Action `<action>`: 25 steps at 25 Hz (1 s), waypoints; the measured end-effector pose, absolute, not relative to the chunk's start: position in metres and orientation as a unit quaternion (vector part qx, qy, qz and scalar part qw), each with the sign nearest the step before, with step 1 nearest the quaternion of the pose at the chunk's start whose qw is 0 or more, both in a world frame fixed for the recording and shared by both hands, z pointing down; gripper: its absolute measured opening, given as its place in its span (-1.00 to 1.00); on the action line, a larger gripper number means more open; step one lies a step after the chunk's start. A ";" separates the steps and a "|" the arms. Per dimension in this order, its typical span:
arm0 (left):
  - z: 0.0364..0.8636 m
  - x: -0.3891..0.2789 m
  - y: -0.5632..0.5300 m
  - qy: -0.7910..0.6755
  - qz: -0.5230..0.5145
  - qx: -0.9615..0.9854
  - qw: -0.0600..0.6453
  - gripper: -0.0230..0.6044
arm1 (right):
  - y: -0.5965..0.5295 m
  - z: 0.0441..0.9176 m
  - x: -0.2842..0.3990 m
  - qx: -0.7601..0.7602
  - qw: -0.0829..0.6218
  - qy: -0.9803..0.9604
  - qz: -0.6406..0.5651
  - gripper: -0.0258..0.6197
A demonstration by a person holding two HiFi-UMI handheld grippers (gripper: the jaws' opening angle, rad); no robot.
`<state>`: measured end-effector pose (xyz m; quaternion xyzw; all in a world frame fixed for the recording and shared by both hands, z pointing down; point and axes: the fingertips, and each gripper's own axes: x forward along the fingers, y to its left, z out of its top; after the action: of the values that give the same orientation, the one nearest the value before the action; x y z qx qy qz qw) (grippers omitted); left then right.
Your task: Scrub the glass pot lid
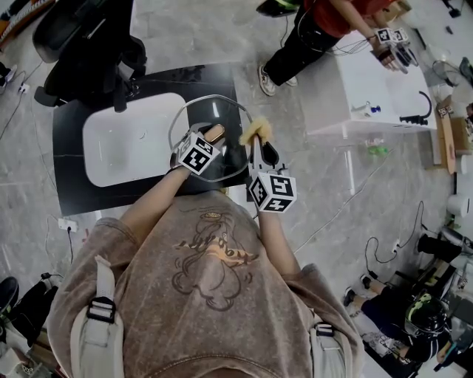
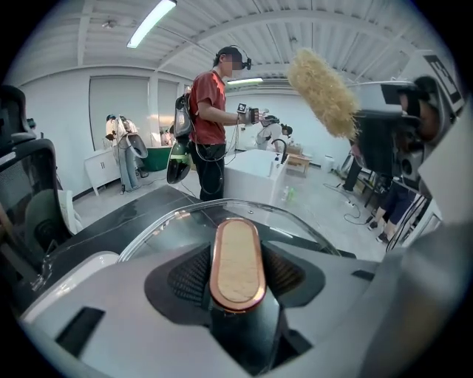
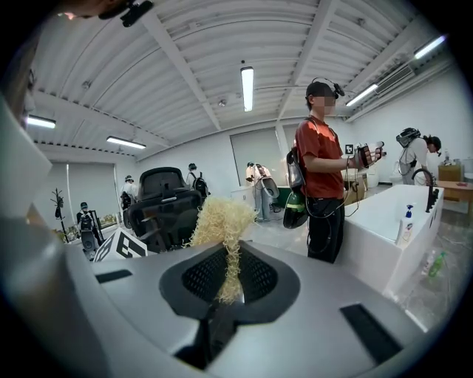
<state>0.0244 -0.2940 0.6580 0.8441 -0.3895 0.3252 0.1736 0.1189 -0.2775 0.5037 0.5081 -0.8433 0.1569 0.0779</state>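
- A white basin (image 1: 126, 144) sat sunk in a black countertop (image 1: 70, 192).
- A black office chair (image 1: 89, 44) stood just behind that countertop.
- A person in a red top (image 1: 332, 18) stood beside a white unit (image 1: 369, 88) fitted with a black tap (image 1: 423, 103).
- Cables (image 1: 373, 247) trailed over the grey floor (image 1: 207, 37).
- Something green, perhaps a bottle (image 1: 377, 150), lay at the white unit's foot.
- Strip lights (image 3: 247, 87) ran along the ribbed ceiling (image 3: 185, 59).

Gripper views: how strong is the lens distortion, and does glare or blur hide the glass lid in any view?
Left gripper view: strong fisheye with black corners; the glass lid shows pale reflections, yet its rim reads sharp. Right gripper view: same curvature, a bright ceiling light, the scrubber in focus. Head view: even light, no blur, lid mostly see-through.
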 end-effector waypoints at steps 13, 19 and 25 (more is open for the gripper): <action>0.659 0.029 -0.293 -0.388 0.338 0.838 0.184 -0.35 | -0.281 0.507 0.123 0.507 0.079 -0.844 0.158 -0.81; 0.659 0.026 -0.293 -0.392 0.341 0.833 0.190 -0.36 | -0.282 0.509 0.122 0.507 0.081 -0.844 0.158 -0.81; 0.656 0.023 -0.286 -0.389 0.349 0.829 0.200 -0.36 | -0.285 0.506 0.126 0.510 0.080 -0.842 0.156 -0.81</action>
<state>0.0234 -0.2857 0.6556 0.8286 -0.3893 0.3492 0.1998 0.1258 -0.2848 0.5060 0.5095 -0.8424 0.1559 0.0797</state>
